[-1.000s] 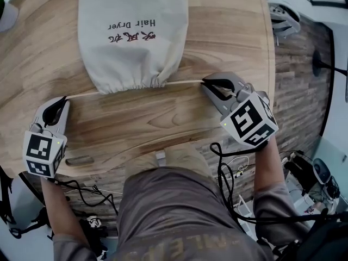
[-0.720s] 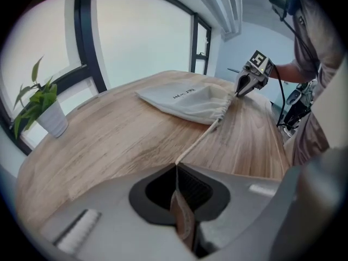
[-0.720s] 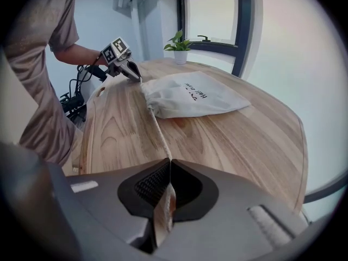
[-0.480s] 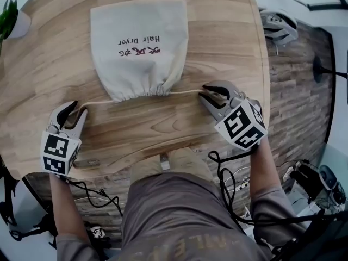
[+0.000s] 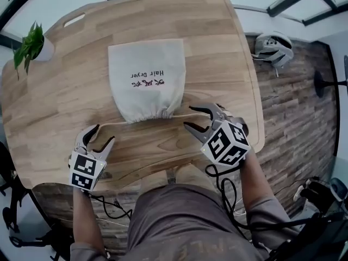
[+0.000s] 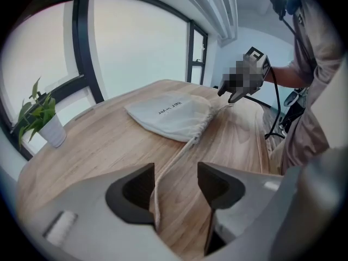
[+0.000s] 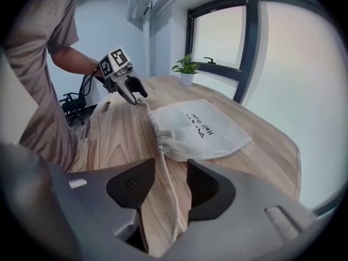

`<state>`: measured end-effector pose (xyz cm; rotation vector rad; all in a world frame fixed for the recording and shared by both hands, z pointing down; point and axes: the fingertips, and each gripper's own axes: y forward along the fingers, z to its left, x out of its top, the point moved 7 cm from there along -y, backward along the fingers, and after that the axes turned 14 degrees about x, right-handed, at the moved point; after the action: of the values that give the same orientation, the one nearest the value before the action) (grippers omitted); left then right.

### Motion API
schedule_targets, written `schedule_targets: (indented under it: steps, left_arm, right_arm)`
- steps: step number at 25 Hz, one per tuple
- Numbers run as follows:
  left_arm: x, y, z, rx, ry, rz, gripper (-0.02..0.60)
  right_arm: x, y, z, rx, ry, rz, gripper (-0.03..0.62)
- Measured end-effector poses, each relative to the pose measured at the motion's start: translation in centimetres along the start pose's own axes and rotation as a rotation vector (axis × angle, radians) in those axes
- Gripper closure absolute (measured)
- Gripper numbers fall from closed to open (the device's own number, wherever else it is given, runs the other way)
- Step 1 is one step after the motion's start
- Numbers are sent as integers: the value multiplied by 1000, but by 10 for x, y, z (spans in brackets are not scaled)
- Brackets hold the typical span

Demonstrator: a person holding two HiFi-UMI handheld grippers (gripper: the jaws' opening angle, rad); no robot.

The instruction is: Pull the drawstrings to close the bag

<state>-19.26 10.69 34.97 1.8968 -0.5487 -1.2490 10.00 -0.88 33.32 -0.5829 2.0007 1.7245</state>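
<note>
The cloth bag [image 5: 145, 78], printed "Hair Dryer", lies flat on the wooden counter [image 5: 217, 48], its mouth turned toward the person and gathered into tight puckers. The left drawstring [image 5: 111, 123] trails from the mouth to the left gripper [image 5: 104, 133], and the right drawstring [image 5: 182, 115] runs to the right gripper [image 5: 189, 117]. Both grippers are near the counter's front edge, well apart from each other.

The left gripper's fingers [image 6: 130, 192] stand apart. Its cord passes between them, close along one pad, but is not pinched. The right gripper's fingers [image 7: 209, 189] have just been opening and now stand wide, with the cord lying slack on the wood between them and nothing clamped.

The mouth looks drawn shut, so the pull seems about finished. The bag looks light, soft and nearly flat, and would probably slide on the smooth wood if only one cord were tugged, so the two cords want equal, opposite pulls. The cords are thin and limp and could slip through the pads. The best hold is likely a short way out from the puckered mouth, with the cord laid crosswise and deep between the pads
</note>
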Motion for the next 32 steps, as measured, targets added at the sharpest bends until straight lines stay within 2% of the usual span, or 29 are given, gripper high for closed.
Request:
schedule_targets:
  steps: [5,12,15,23,30,32]
  left_arm:
    - [25,18,-9,-51,59,-39,336]
    - [33,44,-21,-140,139,-32,336]
    - [29,49,-25,-172,150,-14,337]
    - [28,54,-24,-194,161,-27,341]
    - [30,55,-23,-197,191,-40,398]
    - [29,54,-25,-191,210,-54,487]
  right_arm:
    - [12,9,-2,25,-28,-4,396]
    - [8,39,-2,80,-40,43,420]
    - [2,47,-1,97,-33,53,428]
    - [-5,54,-1,122,-23,45,441]
    - [-5,55,-3,125,-20,39,477]
    - [-6,55,-1,125,-33,37,495]
